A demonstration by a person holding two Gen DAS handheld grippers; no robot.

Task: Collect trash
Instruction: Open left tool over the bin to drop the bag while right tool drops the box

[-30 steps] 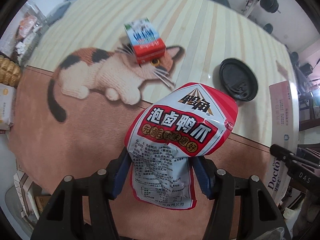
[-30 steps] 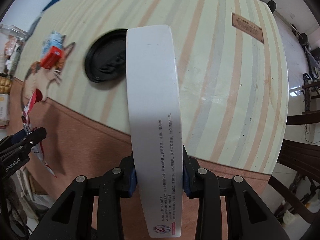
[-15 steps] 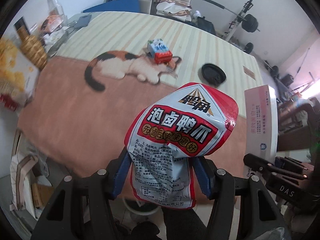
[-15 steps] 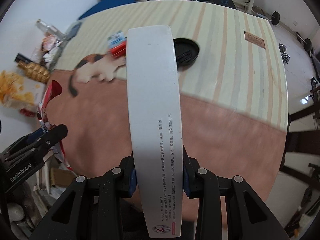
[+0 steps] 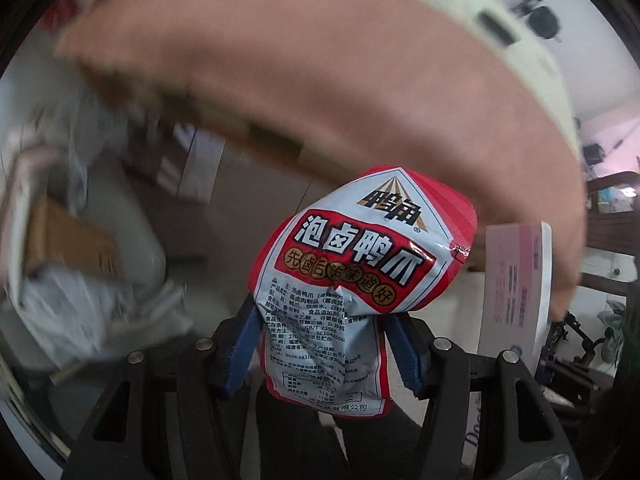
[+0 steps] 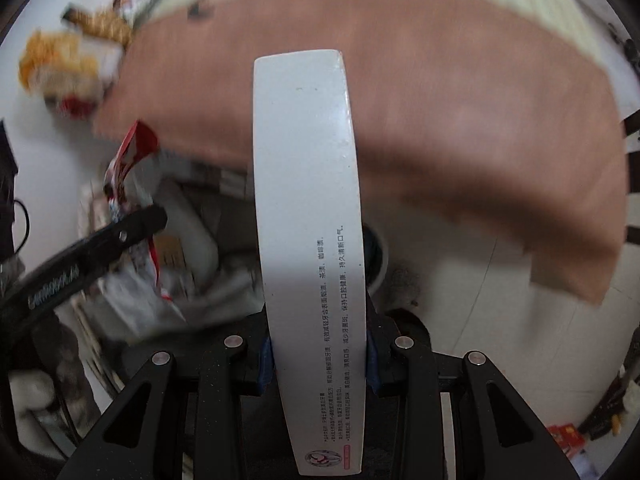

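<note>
My left gripper (image 5: 324, 352) is shut on a red and white snack bag (image 5: 360, 256) with Chinese print, held upright off the table's front edge. My right gripper (image 6: 318, 360) is shut on a long white toothpaste box (image 6: 308, 208), which points forward. The box also shows at the right of the left wrist view (image 5: 516, 288). The left gripper (image 6: 132, 224) and its bag (image 6: 128, 160) show at the left of the right wrist view. Both grippers are below and in front of the table, over the floor.
The brown tablecloth edge (image 5: 320, 64) hangs above, blurred. Under the table lie cardboard boxes (image 5: 68, 240), bags and white clutter (image 6: 192, 240). A round white bin rim (image 6: 380, 260) sits on the floor behind the box. Snack packs (image 6: 68, 64) stand at the table's left.
Both grippers have pulled back and dropped from over the table to below its front edge, still holding the bag and the box. The view now shows the floor and the clutter under the table.
</note>
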